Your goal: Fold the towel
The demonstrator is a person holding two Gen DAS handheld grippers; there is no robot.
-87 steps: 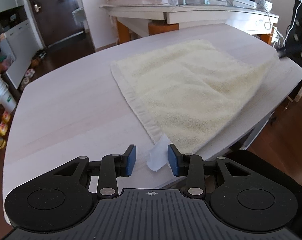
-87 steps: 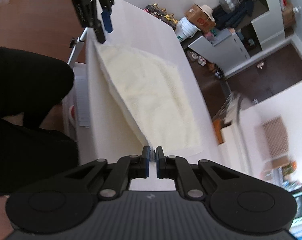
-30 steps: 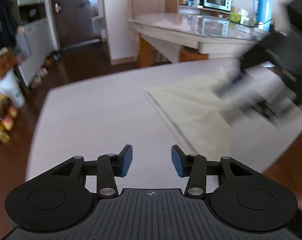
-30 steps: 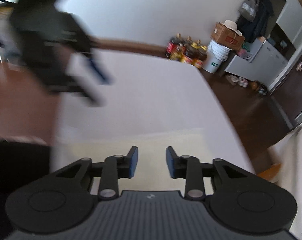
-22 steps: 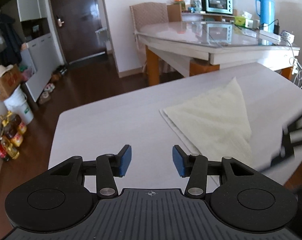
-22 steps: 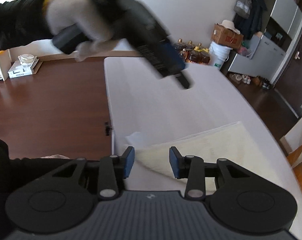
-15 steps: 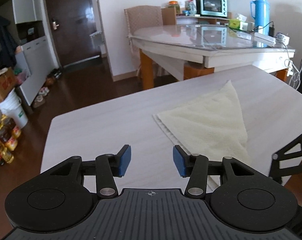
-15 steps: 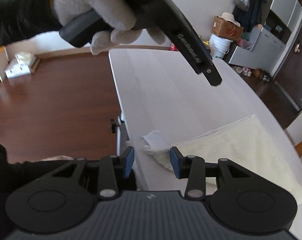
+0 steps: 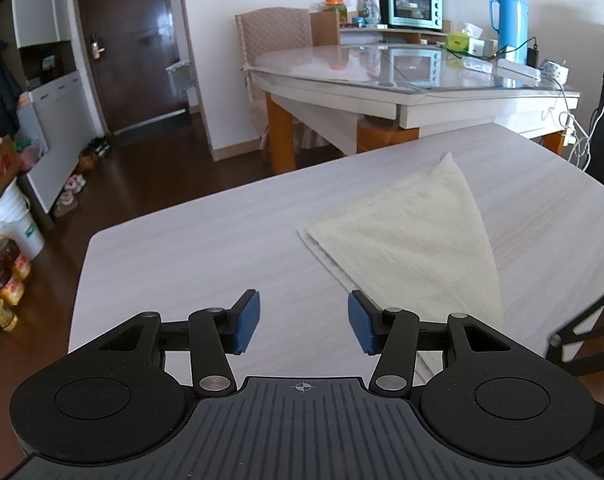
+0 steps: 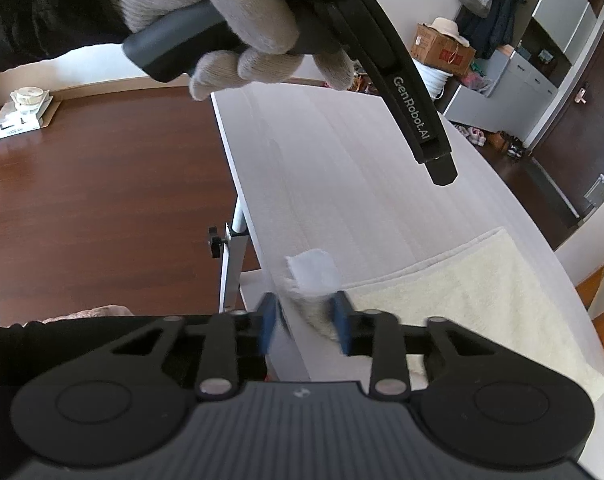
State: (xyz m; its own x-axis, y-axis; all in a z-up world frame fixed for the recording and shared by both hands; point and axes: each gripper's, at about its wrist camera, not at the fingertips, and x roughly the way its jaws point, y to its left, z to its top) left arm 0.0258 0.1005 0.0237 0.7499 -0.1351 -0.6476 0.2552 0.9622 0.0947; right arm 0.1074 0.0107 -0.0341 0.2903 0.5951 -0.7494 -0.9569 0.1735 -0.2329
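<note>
- One cream towel (image 9: 414,236) lies folded into a triangle on the pale wooden table (image 9: 205,248), near its right end; one white label (image 10: 314,270) sticks out at the near corner.
- Two grippers are in play. The left gripper (image 9: 304,322) hovers above bare tabletop beside the towel, jaws wide apart, holding nothing.
- The right gripper (image 10: 304,324) has its jaws apart on either side of the labelled corner; motion blur makes it hard to say whether the pads touch the cloth.
- One gloved hand (image 10: 229,24) holds the left tool's handle overhead.
- Beyond stand one glass-topped table (image 9: 402,76), a toaster oven (image 9: 414,4), a blue flask (image 9: 509,20) and one chair (image 9: 275,36).
</note>
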